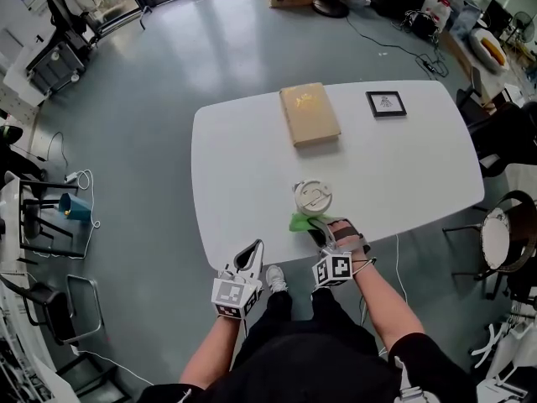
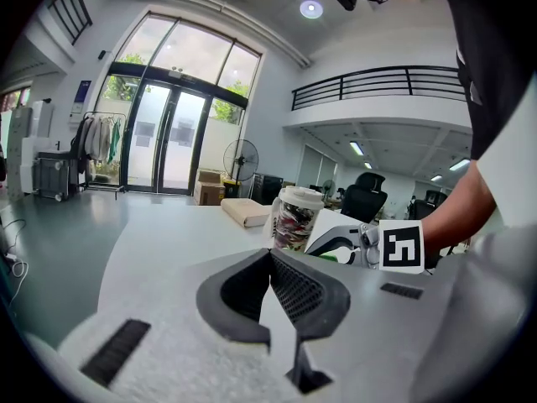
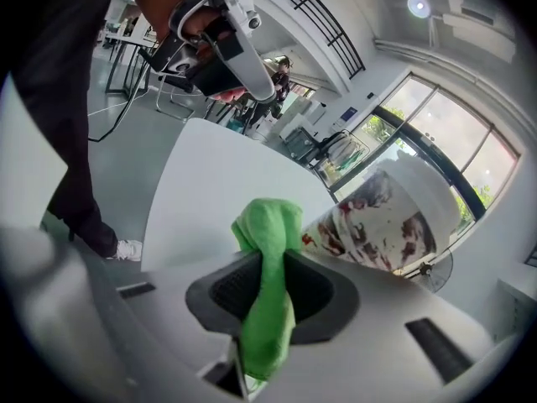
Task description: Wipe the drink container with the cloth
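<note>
The left tongs [image 2: 269, 257], jaws together on nothing, hover at the desk [image 1: 243, 166] edge, with the lidded paper cup [image 1: 313, 197] ahead to their right. The right tongs [image 3: 267, 263] pinch the green cloth [image 3: 268, 225], its bunched end at the cup's near side just past their tips. Wiping looks barely begun, with most of the wall left.

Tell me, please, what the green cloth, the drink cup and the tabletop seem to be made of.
Green cloth: soft fabric, probably microfibre; it shows a fuzzy nap and limp folds. Drink cup: likely paper, with a matte printed wall; its white lid looks like moulded plastic. Tabletop: smooth, white and faintly glossy, perhaps laminate or painted board; the core cannot be told.
</note>
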A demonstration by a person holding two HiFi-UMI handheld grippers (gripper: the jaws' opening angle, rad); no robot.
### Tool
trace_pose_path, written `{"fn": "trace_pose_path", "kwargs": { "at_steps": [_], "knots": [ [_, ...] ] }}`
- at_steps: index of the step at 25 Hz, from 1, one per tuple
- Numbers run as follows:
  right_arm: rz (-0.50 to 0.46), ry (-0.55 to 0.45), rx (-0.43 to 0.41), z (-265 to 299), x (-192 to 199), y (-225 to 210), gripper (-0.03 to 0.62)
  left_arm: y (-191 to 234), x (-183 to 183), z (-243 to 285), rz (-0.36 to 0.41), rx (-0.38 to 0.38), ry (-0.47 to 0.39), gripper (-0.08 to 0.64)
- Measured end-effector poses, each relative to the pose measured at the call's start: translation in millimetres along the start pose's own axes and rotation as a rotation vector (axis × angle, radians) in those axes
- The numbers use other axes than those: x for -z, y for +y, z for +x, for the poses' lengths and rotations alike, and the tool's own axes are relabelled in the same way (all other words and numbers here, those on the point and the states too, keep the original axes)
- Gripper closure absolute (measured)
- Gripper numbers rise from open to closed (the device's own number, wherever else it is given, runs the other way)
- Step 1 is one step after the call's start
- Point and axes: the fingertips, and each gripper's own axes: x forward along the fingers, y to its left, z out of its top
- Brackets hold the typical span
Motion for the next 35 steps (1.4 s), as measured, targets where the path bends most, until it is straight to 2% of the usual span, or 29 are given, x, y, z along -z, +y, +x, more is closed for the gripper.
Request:
{"fn": "trace_pose_path", "kwargs": {
  "at_steps": [12, 15, 18, 21, 25, 29, 32, 34, 35],
  "knots": [
    [-0.039, 0.019, -0.07, 19, 9, 18, 0.506, 2, 14, -11, -0.007, -0.007, 0.024, 0.552],
    [0.017, -0.023, -0.101, 6, -1, 16, 0.508, 1, 9, -12, -0.003, -0.011, 0.013, 0.552],
    [0.141, -0.11, -0.137, -14, -19, 8, 0.508, -1, 4, -10, 0.007, -0.013, 0.006, 0.552],
    [0.253, -0.194, -0.137, -38, -36, -6, 0.508, -5, -5, -6, 0.025, -0.012, -0.009, 0.552],
    [0.484, -0.326, -0.151, -76, -60, -39, 0.512, -12, -16, -2, 0.042, -0.008, -0.023, 0.552],
    [0.746, -0.487, -0.09, -115, -70, -85, 0.516, -21, -20, 6, 0.028, -0.005, -0.032, 0.552],
    [0.936, -0.537, -0.05, -131, -57, -112, 0.517, -29, -24, 4, 0.024, -0.001, -0.038, 0.552],
    [1.11, -0.56, -0.051, -134, -41, -128, 0.517, -33, -29, 3, 0.026, -0.001, -0.048, 0.552],
    [1.225, -0.569, -0.066, -134, -31, -135, 0.517, -35, -30, 4, 0.027, -0.001, -0.051, 0.552]
  ]
}}
